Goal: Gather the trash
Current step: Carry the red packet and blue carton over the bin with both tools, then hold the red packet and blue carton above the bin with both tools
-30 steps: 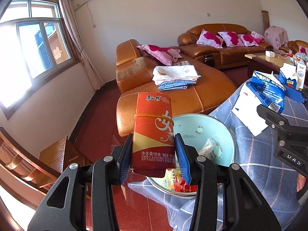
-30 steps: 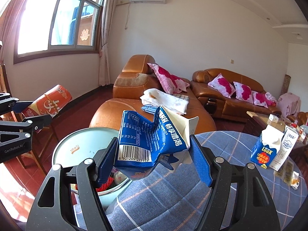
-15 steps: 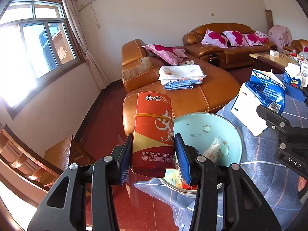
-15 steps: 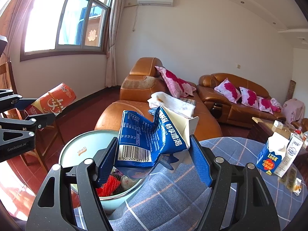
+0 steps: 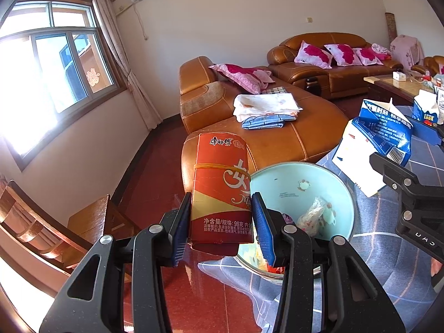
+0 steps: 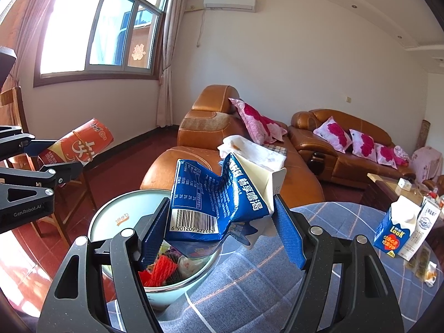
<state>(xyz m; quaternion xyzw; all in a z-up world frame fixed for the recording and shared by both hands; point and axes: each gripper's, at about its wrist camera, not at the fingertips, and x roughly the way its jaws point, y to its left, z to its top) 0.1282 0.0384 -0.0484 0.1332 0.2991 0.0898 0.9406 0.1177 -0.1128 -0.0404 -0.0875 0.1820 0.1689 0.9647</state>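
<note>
we had the left claw [image 5: 222, 222] clamped on the red carton [image 5: 220, 191] and the right claw [image 6: 222, 226] on the crumpled blue carton [image 6: 213, 199], both above the bin [image 6: 111, 216], and judged them light, easily crushed, best pinched across their flat sides.

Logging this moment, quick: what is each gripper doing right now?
Left gripper: shut on the red snack box.
Right gripper: shut on the crumpled blue milk carton, above the trash bin.

Trash bin [image 6: 111, 219] base behind blue carton [image 6: 211, 202]
</note>
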